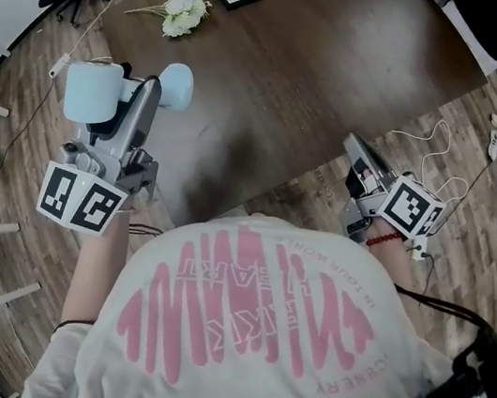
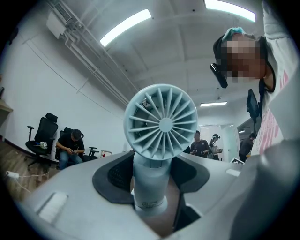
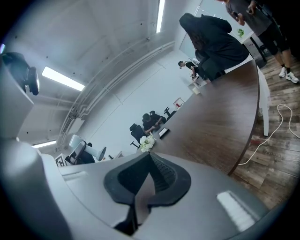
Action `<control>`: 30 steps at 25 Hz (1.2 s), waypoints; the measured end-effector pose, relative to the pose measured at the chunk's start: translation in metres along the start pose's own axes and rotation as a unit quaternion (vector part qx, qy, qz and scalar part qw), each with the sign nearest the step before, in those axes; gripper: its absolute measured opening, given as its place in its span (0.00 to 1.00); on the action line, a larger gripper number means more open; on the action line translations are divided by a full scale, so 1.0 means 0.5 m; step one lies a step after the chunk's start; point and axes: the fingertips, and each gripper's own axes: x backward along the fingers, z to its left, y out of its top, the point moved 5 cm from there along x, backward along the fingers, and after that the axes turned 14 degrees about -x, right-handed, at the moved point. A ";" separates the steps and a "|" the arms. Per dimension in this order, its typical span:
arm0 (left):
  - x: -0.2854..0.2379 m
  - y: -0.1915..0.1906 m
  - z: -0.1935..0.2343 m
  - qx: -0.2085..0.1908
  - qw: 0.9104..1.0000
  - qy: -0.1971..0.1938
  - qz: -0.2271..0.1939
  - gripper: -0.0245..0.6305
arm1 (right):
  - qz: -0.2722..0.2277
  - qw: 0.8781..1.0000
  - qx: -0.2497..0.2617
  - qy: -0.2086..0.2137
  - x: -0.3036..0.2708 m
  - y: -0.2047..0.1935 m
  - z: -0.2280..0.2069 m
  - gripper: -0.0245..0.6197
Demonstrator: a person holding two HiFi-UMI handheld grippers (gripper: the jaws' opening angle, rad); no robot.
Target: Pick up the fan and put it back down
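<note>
Head view: pale blue fan (image 1: 91, 91) held in the air at the left edge of the dark table (image 1: 328, 74).
Left gripper (image 2: 151, 176): jaws clamped on the fan's handle.
Fan axis: runs left to right, head at the left end; vaned face turned toward the gripper camera.
Writing: handle label (image 2: 151, 204) too small to read.
Right gripper (image 3: 149, 180): jaws together, empty.

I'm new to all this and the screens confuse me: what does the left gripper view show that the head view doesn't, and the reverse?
Only the left gripper view: the fan's ribbed front, ceiling lights and a white wall. Only the head view: the dark table, white flowers and the right claw, shut and empty. Both: the pale blue fan gripped in the left claw.
</note>
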 end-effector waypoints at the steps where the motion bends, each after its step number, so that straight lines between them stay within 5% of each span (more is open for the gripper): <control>1: 0.004 -0.002 0.002 0.002 1.000 0.001 0.002 0.41 | 0.002 1.000 0.009 -0.004 -0.005 0.000 0.001 0.05; 18: 0.047 0.005 0.044 0.022 1.000 0.008 0.007 0.41 | 0.055 0.998 0.026 0.011 -0.108 -0.063 0.032 0.05; 30: 0.101 0.046 0.095 0.040 0.997 -0.059 0.001 0.41 | 0.005 0.999 0.038 0.007 -0.107 -0.133 0.146 0.05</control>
